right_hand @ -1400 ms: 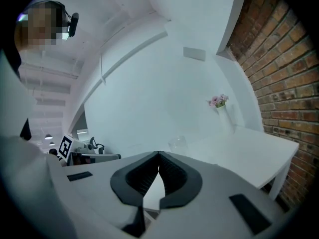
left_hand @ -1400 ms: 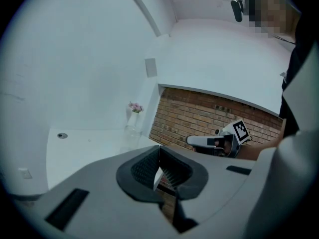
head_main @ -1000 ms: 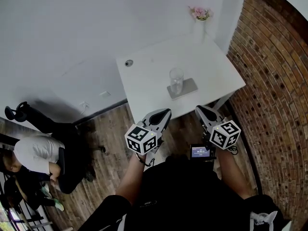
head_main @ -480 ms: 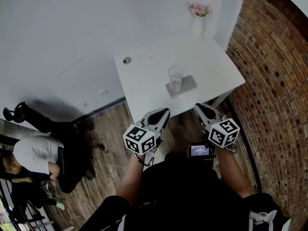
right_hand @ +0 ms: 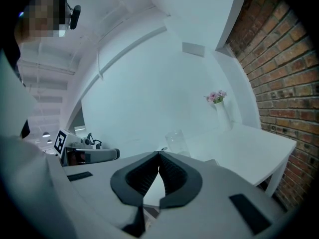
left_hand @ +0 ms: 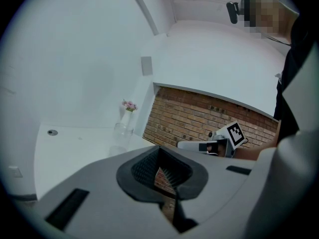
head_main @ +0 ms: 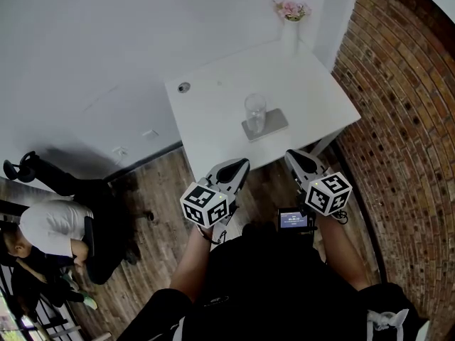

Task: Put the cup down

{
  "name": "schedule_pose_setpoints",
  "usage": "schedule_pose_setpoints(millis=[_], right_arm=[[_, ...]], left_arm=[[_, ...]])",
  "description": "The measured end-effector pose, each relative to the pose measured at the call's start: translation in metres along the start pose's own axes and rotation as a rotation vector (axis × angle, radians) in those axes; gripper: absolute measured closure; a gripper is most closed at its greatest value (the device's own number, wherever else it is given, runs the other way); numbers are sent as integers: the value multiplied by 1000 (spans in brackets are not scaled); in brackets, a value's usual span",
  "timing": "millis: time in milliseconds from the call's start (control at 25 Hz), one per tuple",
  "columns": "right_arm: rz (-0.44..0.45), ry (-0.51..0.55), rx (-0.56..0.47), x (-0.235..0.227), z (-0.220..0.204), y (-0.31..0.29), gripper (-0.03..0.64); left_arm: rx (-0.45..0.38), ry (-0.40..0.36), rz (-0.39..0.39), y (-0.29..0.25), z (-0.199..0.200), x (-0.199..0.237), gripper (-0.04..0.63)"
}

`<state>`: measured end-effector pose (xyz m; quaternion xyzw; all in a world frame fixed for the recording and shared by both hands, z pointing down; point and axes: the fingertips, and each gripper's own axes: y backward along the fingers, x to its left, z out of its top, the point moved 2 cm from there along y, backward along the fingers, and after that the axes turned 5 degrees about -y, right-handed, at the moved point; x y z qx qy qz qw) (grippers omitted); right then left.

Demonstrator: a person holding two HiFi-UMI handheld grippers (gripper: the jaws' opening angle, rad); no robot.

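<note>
clear glass cup [head_main: 255, 112] upright on grey square mat [head_main: 274, 122], white table [head_main: 213, 109]: placement apparently complete. left gripper [head_main: 242, 163], right gripper [head_main: 291, 155]: jaws together, empty, short of table.

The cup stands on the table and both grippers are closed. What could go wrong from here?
1. The tall clear cup stands on a small grey mat near the front edge of the table; a bump from the left gripper or right gripper might tip it.
2. Clear glass shows poorly against the white top.
</note>
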<state>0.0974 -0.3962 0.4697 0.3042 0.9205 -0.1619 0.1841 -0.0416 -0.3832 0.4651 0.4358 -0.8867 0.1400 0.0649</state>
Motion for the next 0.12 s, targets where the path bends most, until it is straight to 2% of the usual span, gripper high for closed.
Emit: schedule_pose_setpoints(millis=[120], right_arm=[[0,-4,0,-1,1,1,603]], left_arm=[[2,0,3,-1,0,-1,588]])
